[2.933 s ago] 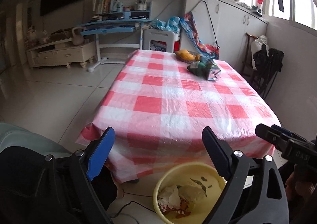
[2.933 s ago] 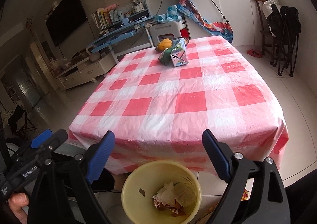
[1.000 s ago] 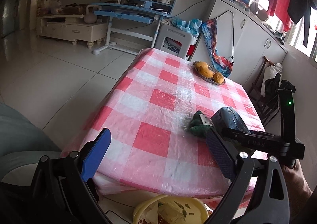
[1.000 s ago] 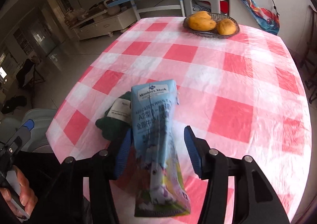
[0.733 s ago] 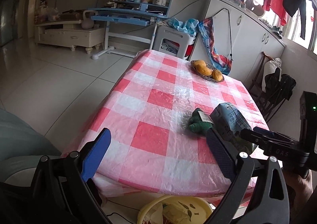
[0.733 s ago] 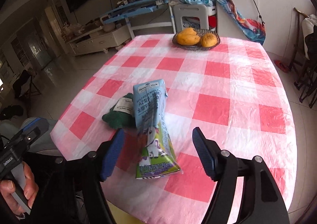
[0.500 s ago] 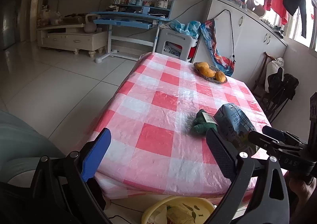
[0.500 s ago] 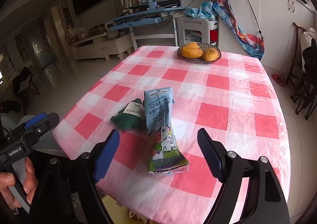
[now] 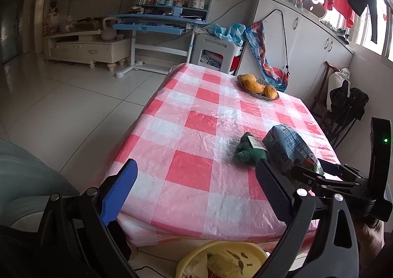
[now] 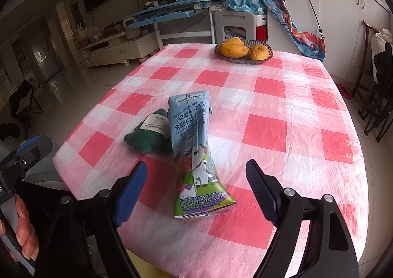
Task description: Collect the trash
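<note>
Lower edge of the right wrist view: right gripper (image 10: pixel 196 188) spread wide, having just been opening, pads clear of the flattened milk carton (image 10: pixel 195 155) lying between them on the checked tablecloth (image 10: pixel 282 115). Long axis running near to far, crushed bottom nearest, top toward the fruit basket (image 10: pixel 243 51). Left gripper (image 9: pixel 194 192) also wide, empty.

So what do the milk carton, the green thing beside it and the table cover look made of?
Milk carton: printed coated paperboard, squashed flat at its foil-like seam. Green thing: plush or terry fabric, fuzzy, with a paper label. Table cover: thin plastic sheeting, probably, glossy and crinkled.
</note>
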`<state>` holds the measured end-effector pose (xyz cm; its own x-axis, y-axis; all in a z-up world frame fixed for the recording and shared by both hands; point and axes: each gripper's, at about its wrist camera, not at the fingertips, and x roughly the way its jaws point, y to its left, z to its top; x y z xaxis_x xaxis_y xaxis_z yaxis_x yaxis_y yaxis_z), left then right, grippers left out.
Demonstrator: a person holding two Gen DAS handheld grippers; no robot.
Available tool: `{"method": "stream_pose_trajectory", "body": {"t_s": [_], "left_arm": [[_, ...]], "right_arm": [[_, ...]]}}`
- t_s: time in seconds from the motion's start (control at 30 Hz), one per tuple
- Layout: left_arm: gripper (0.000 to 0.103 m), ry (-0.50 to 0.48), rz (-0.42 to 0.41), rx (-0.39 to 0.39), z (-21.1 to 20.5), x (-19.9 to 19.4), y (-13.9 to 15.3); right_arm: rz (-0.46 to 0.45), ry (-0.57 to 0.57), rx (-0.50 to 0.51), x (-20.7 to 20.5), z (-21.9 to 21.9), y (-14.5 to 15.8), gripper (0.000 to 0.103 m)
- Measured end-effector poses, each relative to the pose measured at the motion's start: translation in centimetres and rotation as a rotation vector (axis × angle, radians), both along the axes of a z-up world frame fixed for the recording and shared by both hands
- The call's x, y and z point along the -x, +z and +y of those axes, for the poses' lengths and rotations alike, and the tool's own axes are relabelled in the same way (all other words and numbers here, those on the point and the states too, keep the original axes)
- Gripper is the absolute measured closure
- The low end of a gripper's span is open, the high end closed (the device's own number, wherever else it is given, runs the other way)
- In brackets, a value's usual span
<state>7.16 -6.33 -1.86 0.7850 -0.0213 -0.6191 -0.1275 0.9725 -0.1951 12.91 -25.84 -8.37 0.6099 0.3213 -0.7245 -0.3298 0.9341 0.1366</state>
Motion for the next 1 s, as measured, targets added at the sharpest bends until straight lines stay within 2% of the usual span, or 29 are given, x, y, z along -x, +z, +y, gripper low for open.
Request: {"method": "stream_pose_trajectory", "body": {"t_s": [0.43,0.47,0.53,0.6,0.83,1.0], "left_arm": [[0.010,-0.003,0.018,0.026,0.1,-0.4,-0.3],[0.010,-0.004,0.023,0.033,0.2,-0.5,-0.5],[0.010,-0.012,0.029,0.036,0.0,-0.8,-0.6],[0.010,-0.022,0.027,0.022,-0.4,-1.2,-0.6],[0.010,-0.098,0.052,-0.022,-3.6,-5.5,-0.1],[0.010,-0.145,0.122,-0.048,-6.3,-9.6,-2.0]], "right_arm": [[0.017,0.024,0.048,-0.7,1.4,-1.1,0.024],[0.023,0.025,0.050,-0.8,1.4,-1.2,0.026],[0.047,0.026,0.052,-1.0,1.4,-1.5,0.045],[0.073,0.027,0.047,-1.2,1.2,-1.9,0.058],[0.057,-0.021,-0.027,-0.8,-0.9,-0.7,0.058],[0.085,-0.070,-0.068,-1.1,-2.6,-0.9,0.058]]}}
